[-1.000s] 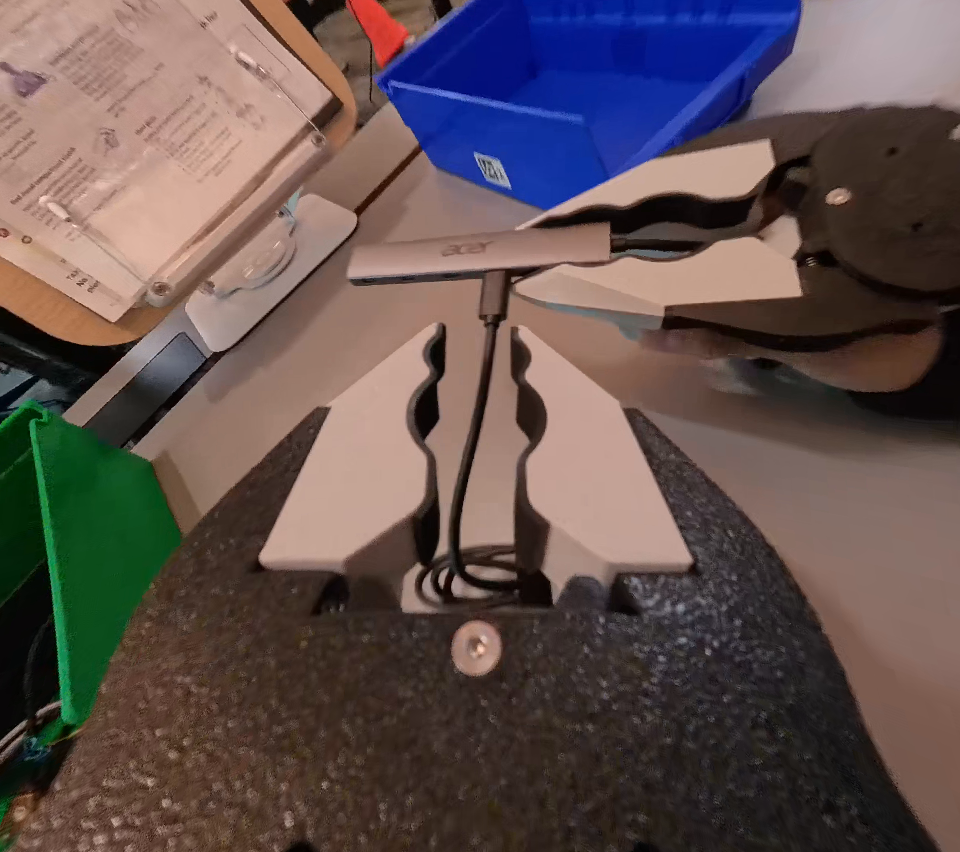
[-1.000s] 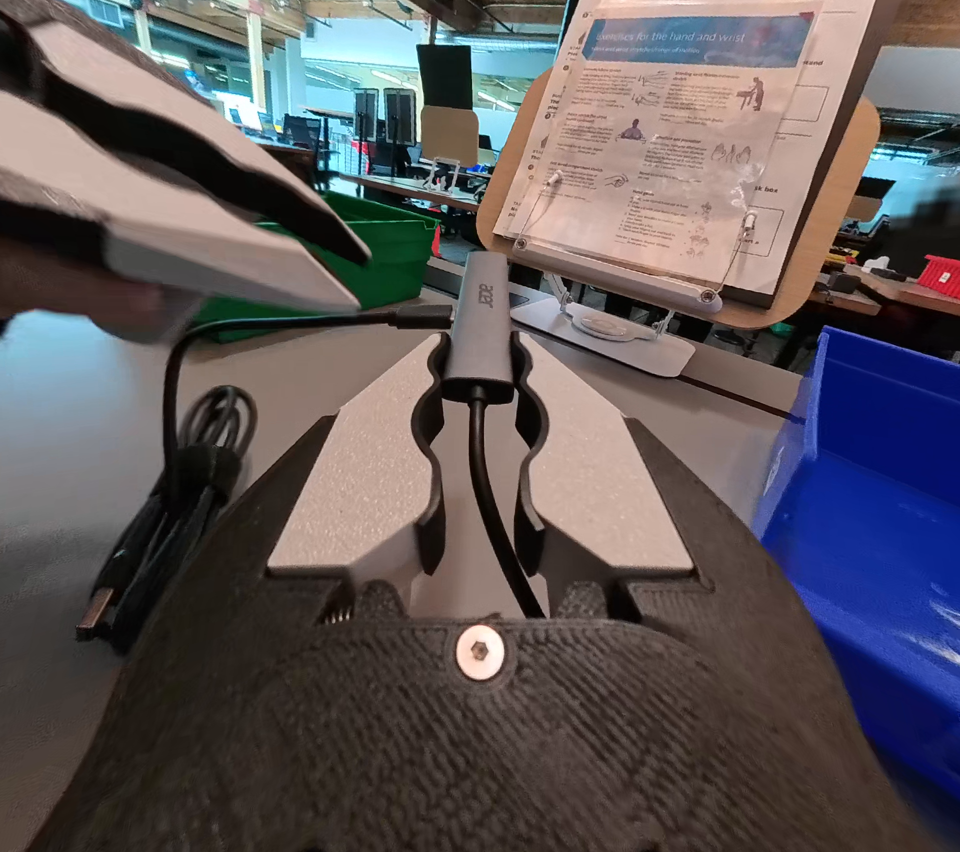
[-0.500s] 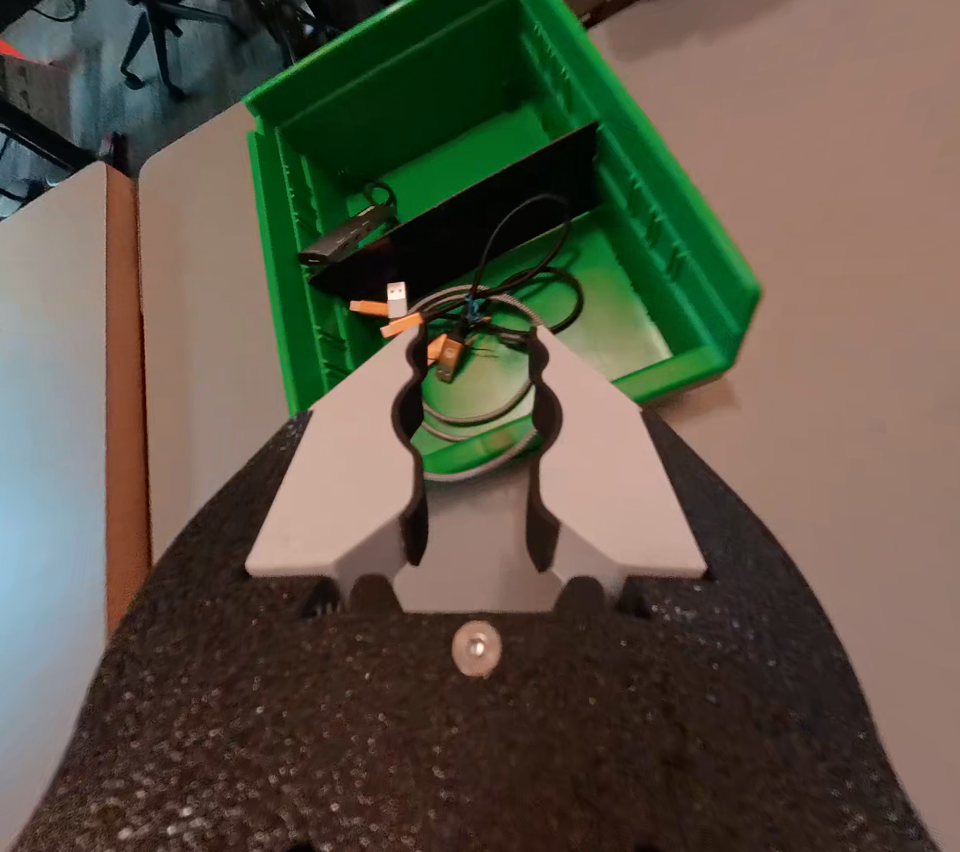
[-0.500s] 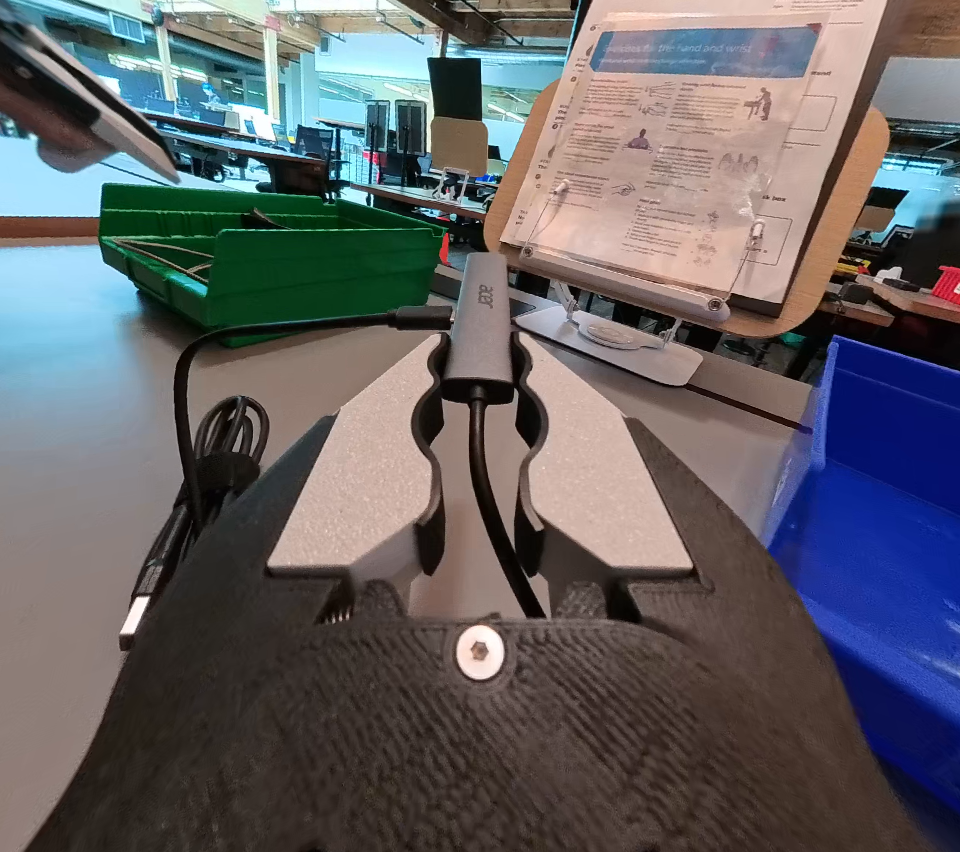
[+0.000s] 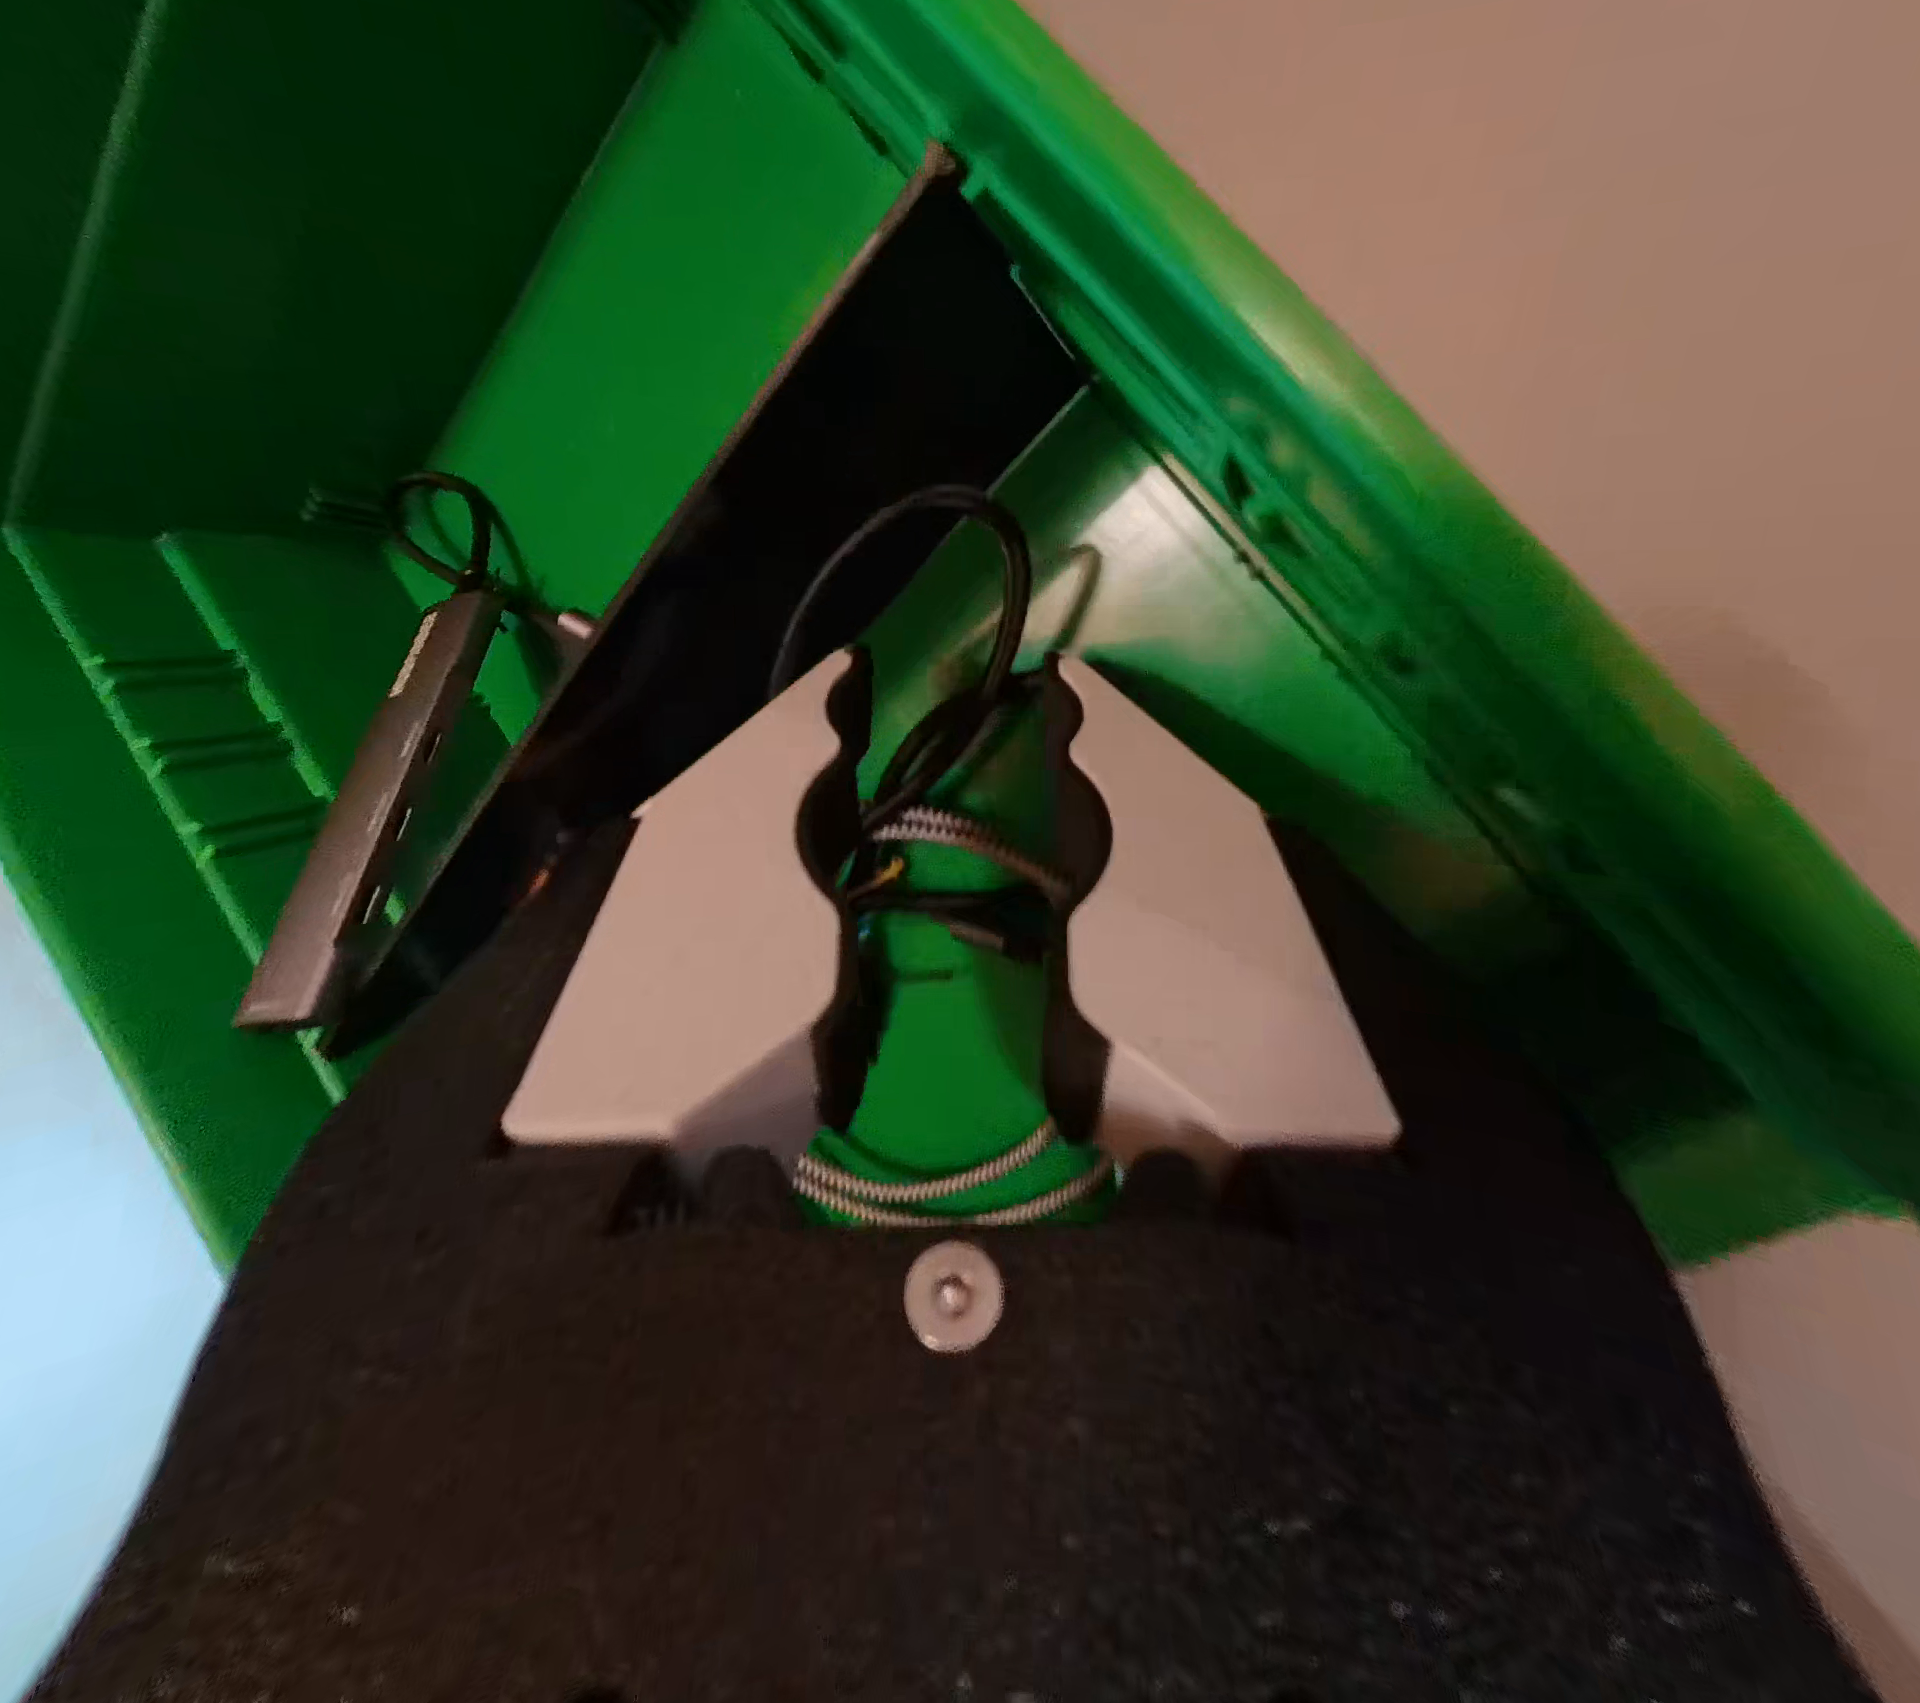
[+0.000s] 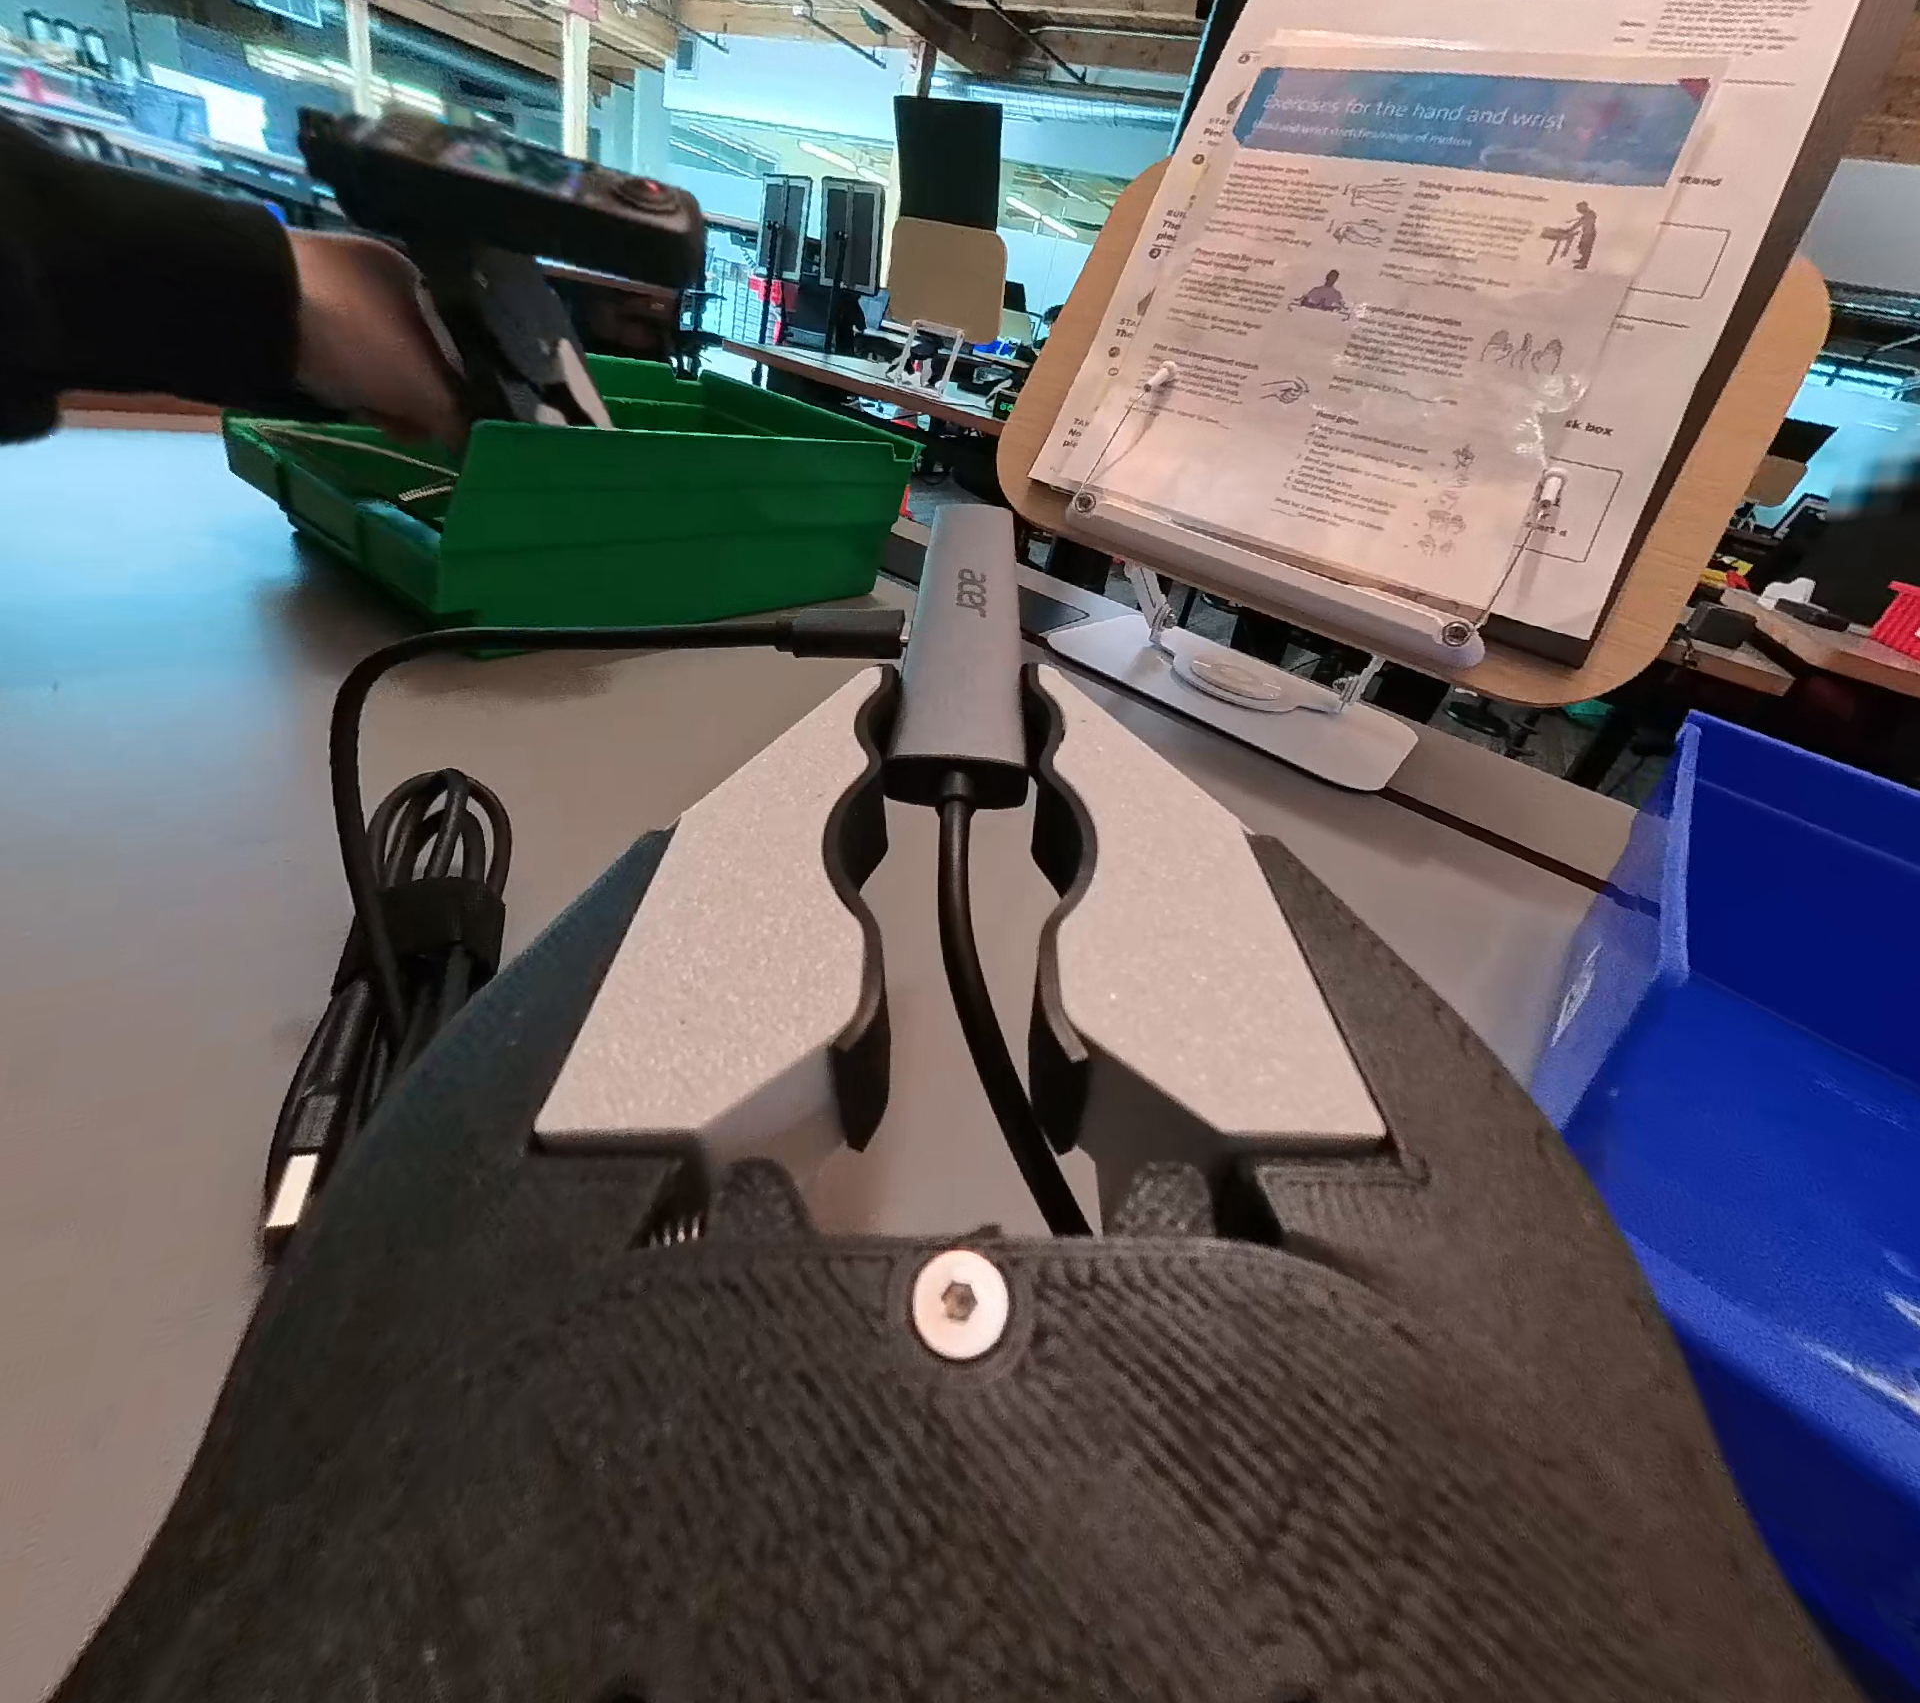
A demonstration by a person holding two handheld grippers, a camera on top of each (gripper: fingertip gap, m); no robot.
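The left gripper (image 5: 954, 677) stood open over tangled cables (image 5: 951, 832) inside the green bin (image 5: 1226, 365), close to its black divider (image 5: 831, 510), while the right gripper (image 6: 956, 697) clamped a grey hub (image 6: 961, 645) above open table (image 6: 156, 718) beside the blue bin (image 6: 1766, 1134)

A grey table (image 6: 156, 718) carries everything. A green bin (image 6: 623, 510) sits toward its far left, a blue bin (image 6: 1766, 1134) at its right edge, and a white-based document stand (image 6: 1247, 697) holding printed sheets along the far edge between them. A bundled black cable (image 6: 416, 905) lies on the surface near the front left, well short of the green bin.
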